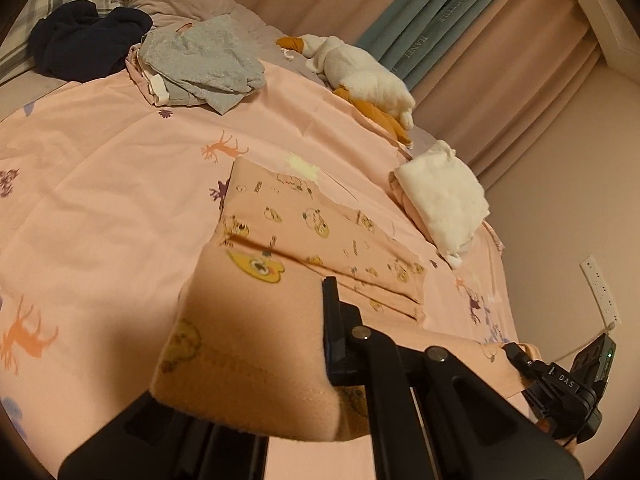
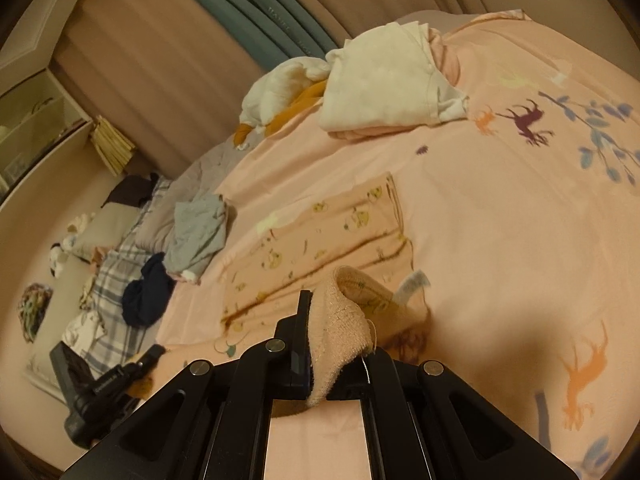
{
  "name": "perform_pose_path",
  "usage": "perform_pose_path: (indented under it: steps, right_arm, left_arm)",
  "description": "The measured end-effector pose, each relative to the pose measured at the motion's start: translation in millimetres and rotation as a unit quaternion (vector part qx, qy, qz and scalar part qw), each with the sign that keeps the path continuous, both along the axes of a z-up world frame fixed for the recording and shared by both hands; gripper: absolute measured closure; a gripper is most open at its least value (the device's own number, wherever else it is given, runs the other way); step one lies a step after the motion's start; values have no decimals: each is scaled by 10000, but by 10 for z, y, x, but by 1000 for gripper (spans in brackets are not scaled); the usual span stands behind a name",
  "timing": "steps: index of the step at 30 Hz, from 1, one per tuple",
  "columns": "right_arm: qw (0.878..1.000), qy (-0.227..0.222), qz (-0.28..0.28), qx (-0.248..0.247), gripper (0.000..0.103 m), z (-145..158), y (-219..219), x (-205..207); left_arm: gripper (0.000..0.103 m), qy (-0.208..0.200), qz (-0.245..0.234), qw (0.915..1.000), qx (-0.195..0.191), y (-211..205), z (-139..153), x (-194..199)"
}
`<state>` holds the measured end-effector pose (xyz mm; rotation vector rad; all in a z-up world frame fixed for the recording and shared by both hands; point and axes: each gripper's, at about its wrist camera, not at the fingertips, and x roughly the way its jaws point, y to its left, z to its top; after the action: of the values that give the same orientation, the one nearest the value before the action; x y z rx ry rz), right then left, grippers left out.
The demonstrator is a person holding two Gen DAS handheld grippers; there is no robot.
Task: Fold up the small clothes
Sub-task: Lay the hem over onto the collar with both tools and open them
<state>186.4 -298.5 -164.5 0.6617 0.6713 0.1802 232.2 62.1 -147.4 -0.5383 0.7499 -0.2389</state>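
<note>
**A:** Going left to right in the left wrist view: navy clothes (image 1: pixel 86 38) upper left, grey garment (image 1: pixel 204 62) next to them, plush duck (image 1: pixel 360 72) top centre, folded white stack (image 1: pixel 444 196) at right. Where's the piece being folded?

**B:** The pink bear-print garment (image 1: pixel 316 232) sits mid-frame on the pink bedspread (image 1: pixel 100 184), already partly folded. The left gripper (image 1: pixel 320 320) is pinching its near edge; cloth drapes over the fingers. The right gripper (image 2: pixel 316 344) is clamped on the other near corner, down at bottom centre of its view, care tag showing beside it.

**A:** So which way does it lie?

**B:** Straight ahead of both claws, long axis running away toward the upper middle. Both hold the near end, neither is clearly nearer. I'd guess the next move carries that edge forward over the flat part.
</note>
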Motion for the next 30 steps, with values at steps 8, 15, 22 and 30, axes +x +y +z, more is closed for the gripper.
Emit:
perform_pose_path:
  steps: [8,15,22,30]
  right_arm:
    - [9975,405,187,-539,103,-71,89,744]
    - [9902,1208,218,-659,103,-549,0,1678]
    - [9866,1578,309,-272,103,-937,-127,2003]
    - [9820,1681,420,-754,103,-887,-82,2206]
  left_arm:
    - [99,467,98,9987,199,-50,-309,823]
    - [98,1163,60,9932,-17,-23,-800,1682]
    - [96,1346,-4,9902,371,-104,-917,2046]
    - [95,1552,-154,9863,536,-90,-976,2224]
